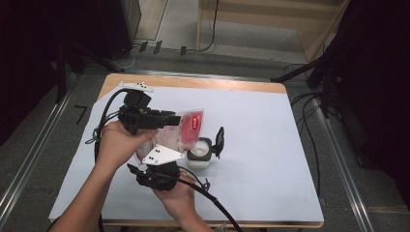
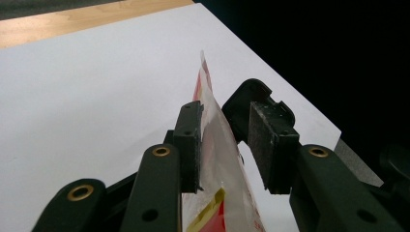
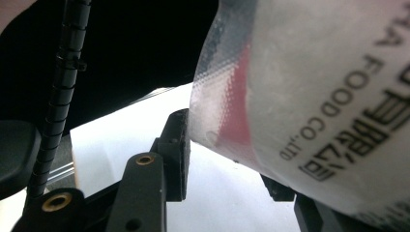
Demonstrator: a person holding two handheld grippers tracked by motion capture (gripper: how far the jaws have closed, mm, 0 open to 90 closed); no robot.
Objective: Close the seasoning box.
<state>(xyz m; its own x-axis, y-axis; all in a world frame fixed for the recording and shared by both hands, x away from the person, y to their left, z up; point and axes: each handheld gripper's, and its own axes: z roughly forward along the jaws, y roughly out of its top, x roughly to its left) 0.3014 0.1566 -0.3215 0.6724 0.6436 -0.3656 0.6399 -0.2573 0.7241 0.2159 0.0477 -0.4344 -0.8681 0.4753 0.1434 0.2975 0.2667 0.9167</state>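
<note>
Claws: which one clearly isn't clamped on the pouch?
The left claw: the pouch touches one pad, the other pad stands off with a visible gap. On the right claw the pouch hides the far jaw, so can't tell.

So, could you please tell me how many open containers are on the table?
1: a white container with its black lid flipped up, beside the held pouch. Others may be hidden behind the hands.

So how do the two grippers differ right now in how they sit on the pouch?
The left gripper takes the pouch edge-on: one pad touches the film, the other stands off it. The right gripper meets its printed face, which hides one jaw. In the high view the left gripper is farther up the table, the right gripper nearer the person. Both look open around the pouch.
</note>
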